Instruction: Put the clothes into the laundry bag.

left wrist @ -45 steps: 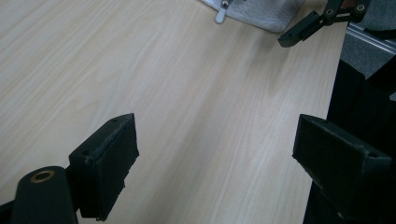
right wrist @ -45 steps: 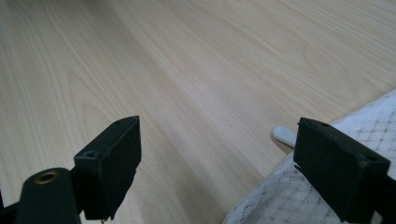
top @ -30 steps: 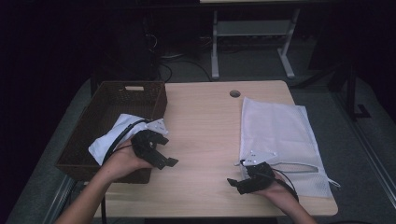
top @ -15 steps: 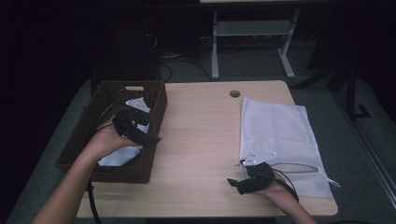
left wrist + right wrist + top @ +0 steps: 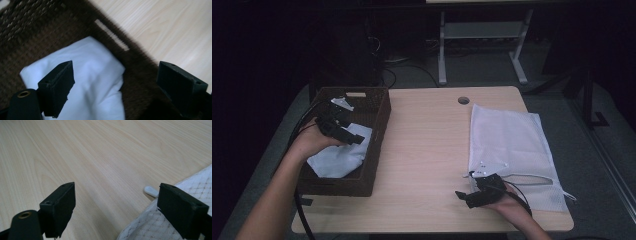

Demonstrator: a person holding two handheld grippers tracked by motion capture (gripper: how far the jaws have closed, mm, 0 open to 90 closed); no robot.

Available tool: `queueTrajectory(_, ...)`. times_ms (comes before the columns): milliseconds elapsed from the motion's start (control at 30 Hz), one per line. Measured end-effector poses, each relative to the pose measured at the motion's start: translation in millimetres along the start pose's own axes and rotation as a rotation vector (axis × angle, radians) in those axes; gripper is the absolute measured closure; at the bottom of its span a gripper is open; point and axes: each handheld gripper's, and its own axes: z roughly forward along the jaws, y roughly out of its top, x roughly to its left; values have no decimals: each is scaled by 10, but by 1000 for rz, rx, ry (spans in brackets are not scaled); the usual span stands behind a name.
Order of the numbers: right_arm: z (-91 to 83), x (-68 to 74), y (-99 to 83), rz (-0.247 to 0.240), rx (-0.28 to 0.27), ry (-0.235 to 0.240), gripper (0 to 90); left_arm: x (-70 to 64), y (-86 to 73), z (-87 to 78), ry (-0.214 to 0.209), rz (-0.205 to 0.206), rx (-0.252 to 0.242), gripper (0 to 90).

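Observation:
A crumpled white cloth (image 5: 339,159) lies inside the brown wicker basket (image 5: 379,145) at the table's left. My left gripper (image 5: 353,136) hovers just above the cloth's far end, jaws wide apart and holding nothing. In the left gripper view the cloth (image 5: 95,85) sits below the open left gripper (image 5: 116,75), beside the basket's wall (image 5: 140,75). My right gripper (image 5: 466,193) rests open near the front edge, by the corner of a white mesh bag (image 5: 507,140). The right gripper view shows the right gripper (image 5: 116,195) open over bare wood, with the mesh bag (image 5: 155,225) at lower right.
The wooden table (image 5: 427,145) has a round cable hole (image 5: 463,100) near its far edge. A small white zipper tab (image 5: 151,190) pokes out from the mesh bag. Cables trail from both grippers. A desk frame (image 5: 482,45) stands on the dark floor behind.
My left gripper carried the white cloth from the basket's near right rim into the basket and let it go there. The right gripper has stayed still.

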Motion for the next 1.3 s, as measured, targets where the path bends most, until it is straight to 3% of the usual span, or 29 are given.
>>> queueTrajectory(200,0,-11,-6,4,1,-1,148,205,-121,118,23,-48,58,142)
queueTrajectory(533,2,-21,-8,4,2,-1,148,401,-243,334,50,-88,148,130)
queueTrajectory(767,-8,-22,-10,3,0,-3,148,467,-335,502,49,-97,202,124)
queueTrajectory(867,-7,-28,-9,3,0,-3,148,482,-360,551,45,-101,203,113)
queueTrajectory(1133,4,-22,-14,3,6,-3,148,507,-393,683,79,-100,252,99)
queueTrajectory(1300,1,-24,-14,6,5,-3,149,542,-427,758,55,-120,258,86)
